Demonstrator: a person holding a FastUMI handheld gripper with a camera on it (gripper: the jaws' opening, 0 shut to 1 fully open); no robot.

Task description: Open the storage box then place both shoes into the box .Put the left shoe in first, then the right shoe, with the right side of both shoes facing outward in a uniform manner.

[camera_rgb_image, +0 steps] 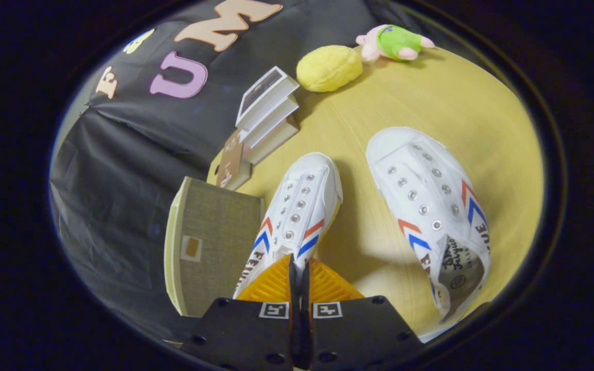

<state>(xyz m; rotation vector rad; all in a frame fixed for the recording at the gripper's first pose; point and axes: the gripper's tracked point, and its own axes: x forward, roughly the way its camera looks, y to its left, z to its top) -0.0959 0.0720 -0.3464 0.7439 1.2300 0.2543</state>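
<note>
Two white canvas shoes: the gripper (299,268) is clenched on the left one (297,216). The right shoe (431,211) lies nearby on the yellow wooden table (415,103).

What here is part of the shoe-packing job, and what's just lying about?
Job: storage box, lid shut; shoe pinched in the gripper; second shoe on the table.
Lying about: stacked books, yellow toy, pink-green plush.

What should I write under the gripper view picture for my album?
The gripper shut on the heel of one white shoe, beside the storage box, the other shoe resting on the table.
</note>
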